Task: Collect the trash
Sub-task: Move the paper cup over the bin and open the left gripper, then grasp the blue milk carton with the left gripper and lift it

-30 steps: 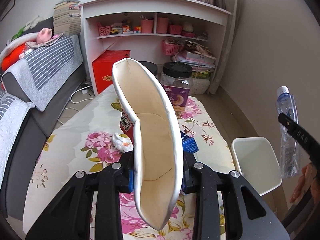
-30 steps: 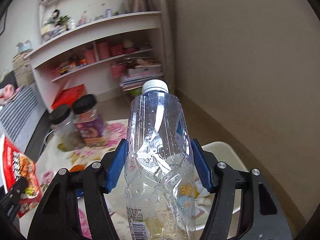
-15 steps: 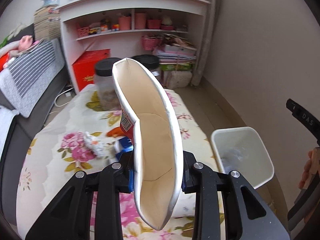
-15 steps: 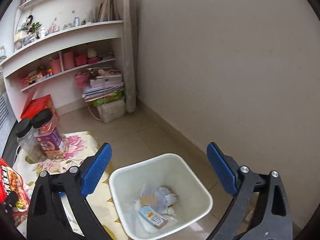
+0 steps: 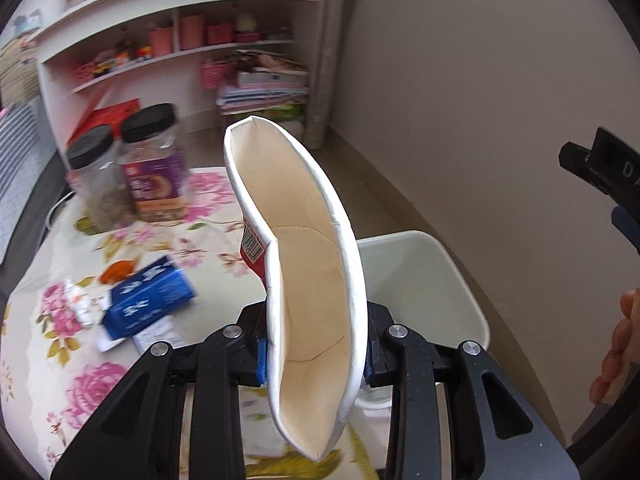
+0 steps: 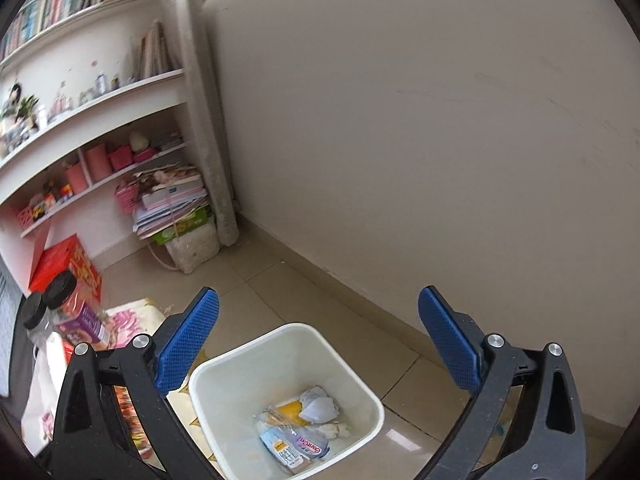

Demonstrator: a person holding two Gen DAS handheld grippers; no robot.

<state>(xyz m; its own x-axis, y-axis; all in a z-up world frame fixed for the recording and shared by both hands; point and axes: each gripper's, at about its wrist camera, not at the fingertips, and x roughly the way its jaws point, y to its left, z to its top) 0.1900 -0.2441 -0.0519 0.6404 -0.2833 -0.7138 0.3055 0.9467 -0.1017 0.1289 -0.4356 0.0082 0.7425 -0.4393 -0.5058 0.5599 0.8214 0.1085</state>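
My left gripper (image 5: 314, 354) is shut on a squashed paper noodle cup (image 5: 308, 264), cream inside and red outside, held above the table's right edge beside the white trash bin (image 5: 460, 280). My right gripper (image 6: 316, 344) is open and empty above the bin (image 6: 208, 384). The plastic bottle (image 6: 298, 446) lies inside the bin with crumpled paper (image 6: 318, 406). On the floral table (image 5: 48, 360) lie a blue carton (image 5: 150, 298), an orange scrap (image 5: 118, 270) and a white crumpled wrapper (image 5: 78, 306).
Two black-lidded jars (image 5: 152, 168) stand at the table's far end. A white bookshelf (image 5: 180, 20) and a red box (image 6: 66, 266) stand behind. A beige wall (image 6: 440, 120) runs along the right of the bin. The right gripper's fingertip (image 5: 600, 164) shows at right.
My right gripper opened and the bottle dropped into the bin; it has since lifted. My left gripper swung right with the cup toward the bin.
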